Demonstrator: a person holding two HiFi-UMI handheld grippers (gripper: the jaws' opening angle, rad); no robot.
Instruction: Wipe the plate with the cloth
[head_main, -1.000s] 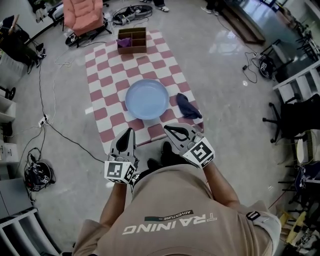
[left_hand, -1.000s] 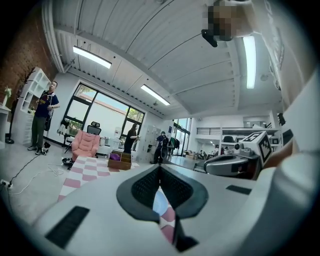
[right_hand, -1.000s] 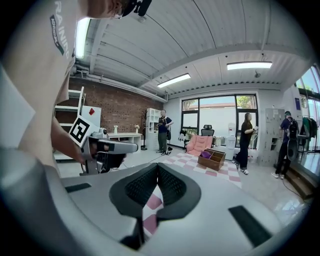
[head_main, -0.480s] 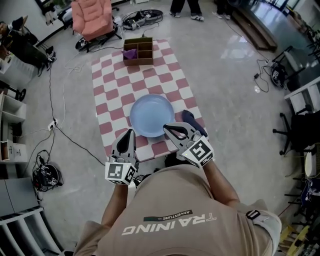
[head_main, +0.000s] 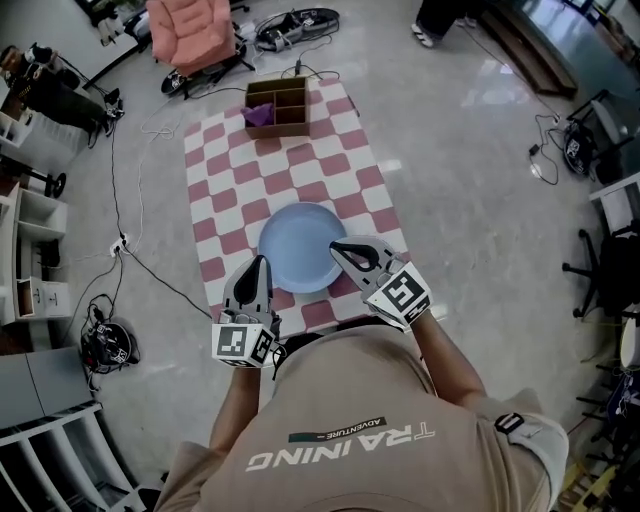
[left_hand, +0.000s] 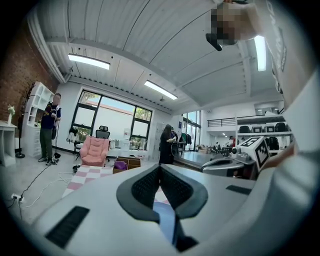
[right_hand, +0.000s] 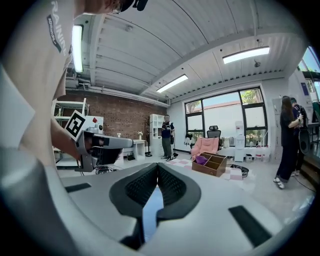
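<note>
A light blue plate (head_main: 298, 245) lies on the near half of a low table covered in a pink-and-white checked cloth (head_main: 235, 175). My left gripper (head_main: 262, 262) hangs over the table's near edge, just left of the plate, its jaws shut and empty. My right gripper (head_main: 337, 247) reaches over the plate's right rim, also shut with nothing in it. The dark blue wiping cloth does not show; the right gripper covers the spot beside the plate. In the left gripper view the shut jaws (left_hand: 160, 169) point level across the room, as do those in the right gripper view (right_hand: 157, 167).
A wooden divided box (head_main: 277, 105) holding something purple stands at the table's far end. A pink armchair (head_main: 190, 30) and cables (head_main: 130, 250) lie beyond and to the left. White shelves (head_main: 30, 290) line the left side. People stand in the room (right_hand: 167, 135).
The view has closed in on the table. Both grippers moved forward, from short of the near edge to over it. The dark blue cloth right of the plate has gone out of sight under the right gripper.
</note>
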